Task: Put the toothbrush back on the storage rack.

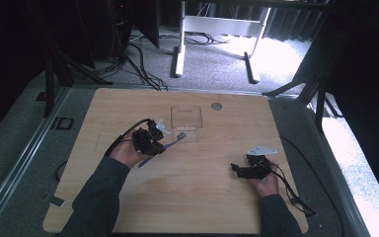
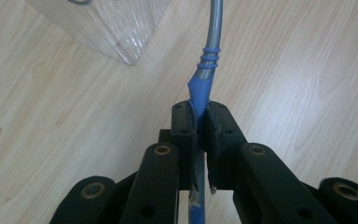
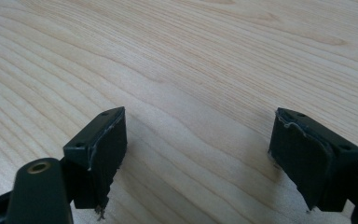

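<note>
Grey carpet, black curtains and a white desk frame (image 1: pixel 212 29) ring the pale wooden table (image 1: pixel 177 197), and the clear plastic box (image 1: pixel 186 117) standing toward its far middle serves as the marker for everything else.

Left of the box and a little nearer the person, the left hand (image 1: pixel 127 153) comes in on a dark sleeve (image 1: pixel 96 202) and carries the left gripper (image 1: pixel 153 140), with a black cable (image 1: pixel 123 136) looping off its outer side. Its jaws are clamped tight on a blue toothbrush (image 1: pixel 164 145). In the left gripper view the pads (image 2: pixel 182 126) press on both sides of the blue handle (image 2: pixel 200 86), which runs forward into a grey neck ringed with blue ribs, with the corner of the box (image 2: pixel 116 35) up and to the left of it. From the high view the brush slants across the gripper: its tail pokes out on the near-left side, and its bristled head lies just short of the box's near wall, close to its lower left corner, apart from it as far as I can tell.

A small grey disc (image 1: pixel 216 106) is set in the tabletop just right of the box, on its far side.

Well to the right of the box and nearer the person, the right hand (image 1: pixel 265 185) holds the right gripper (image 1: pixel 237 170) low over bare wood. Its jaws stand spread wide with nothing between the pads (image 3: pixel 107 149).
</note>
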Available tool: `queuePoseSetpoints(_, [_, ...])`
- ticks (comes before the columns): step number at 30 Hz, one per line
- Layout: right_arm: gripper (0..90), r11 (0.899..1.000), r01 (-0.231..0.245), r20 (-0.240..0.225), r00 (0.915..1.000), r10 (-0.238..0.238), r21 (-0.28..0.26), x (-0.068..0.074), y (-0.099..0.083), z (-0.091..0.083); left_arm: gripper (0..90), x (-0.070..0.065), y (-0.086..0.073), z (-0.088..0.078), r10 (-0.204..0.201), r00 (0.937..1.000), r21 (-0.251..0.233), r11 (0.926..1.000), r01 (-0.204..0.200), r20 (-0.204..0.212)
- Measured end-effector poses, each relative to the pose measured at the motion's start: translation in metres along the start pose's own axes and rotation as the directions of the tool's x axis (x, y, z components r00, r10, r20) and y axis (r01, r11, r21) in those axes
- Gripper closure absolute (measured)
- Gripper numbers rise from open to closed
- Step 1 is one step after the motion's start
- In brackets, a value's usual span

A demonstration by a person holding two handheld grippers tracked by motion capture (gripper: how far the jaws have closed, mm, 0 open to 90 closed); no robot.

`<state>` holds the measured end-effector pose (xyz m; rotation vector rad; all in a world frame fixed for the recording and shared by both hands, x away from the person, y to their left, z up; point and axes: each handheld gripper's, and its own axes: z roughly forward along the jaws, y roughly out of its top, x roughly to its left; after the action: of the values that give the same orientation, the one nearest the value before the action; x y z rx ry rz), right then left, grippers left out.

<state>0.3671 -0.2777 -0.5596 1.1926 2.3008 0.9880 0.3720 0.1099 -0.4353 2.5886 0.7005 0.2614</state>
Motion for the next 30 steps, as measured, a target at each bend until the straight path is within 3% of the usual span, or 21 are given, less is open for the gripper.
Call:
queuePoseSetpoints(15, [18.5,1.0,0.001,0.0,1.0,-0.001,0.0,-0.0001,0.0,0.0,83.0,0.0034,0.0021,-0.0038,-0.039,0.9991,-0.057,0.9976,0.039,-0.012])
queuePoseSetpoints(30, [18.5,1.0,0.001,0.0,1.0,-0.001,-0.001,0.0,0.0,0.0001,83.0,0.0039,0.0068,-0.0062,-0.084,0.9964,-0.139,0.987,0.081,-0.015])
